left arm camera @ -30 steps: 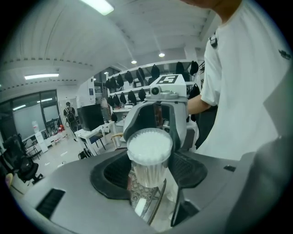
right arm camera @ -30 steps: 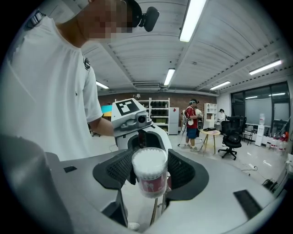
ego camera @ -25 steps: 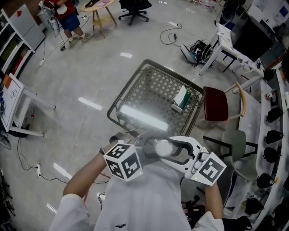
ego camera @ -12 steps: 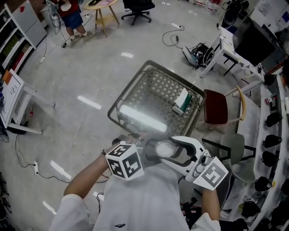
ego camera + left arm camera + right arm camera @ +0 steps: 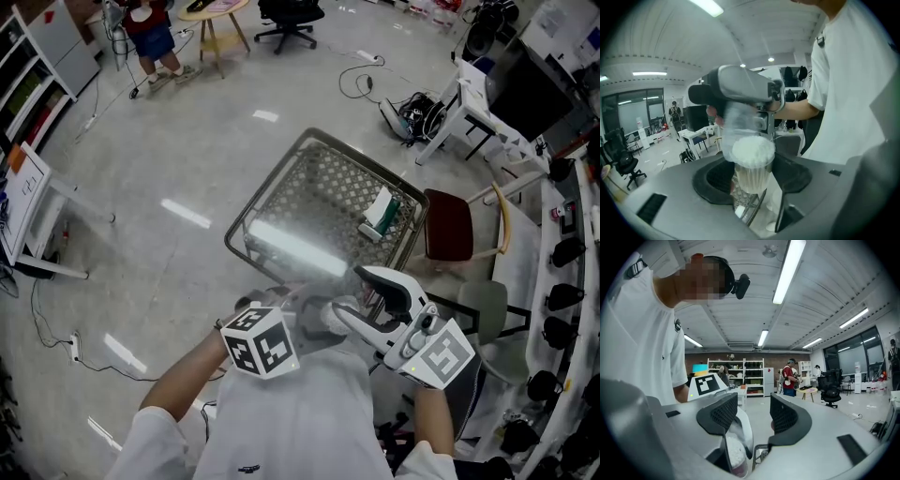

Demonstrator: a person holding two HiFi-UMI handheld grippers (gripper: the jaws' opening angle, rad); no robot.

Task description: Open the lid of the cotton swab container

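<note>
Place: an open-plan lab or office workroom
Floor: polished grey floor (image 5: 187, 169); loose cables (image 5: 361, 80) trail across it; a wire shopping cart (image 5: 319, 202) stands mid-floor
Furniture: swivel office chair (image 5: 291, 14); white desks (image 5: 473, 80); round wooden table (image 5: 211, 9); whiteboard (image 5: 21, 202)
Walls: stocked shelves (image 5: 736, 373); glass partitions (image 5: 855, 359)
Ceiling: long strip lights (image 5: 787, 270)
People: a person (image 5: 790, 380) stands near the shelves

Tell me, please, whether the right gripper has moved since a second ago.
Yes: the right gripper moved up the picture toward the cart rim; its jaws have just been closing, nothing clamped between them.
</note>
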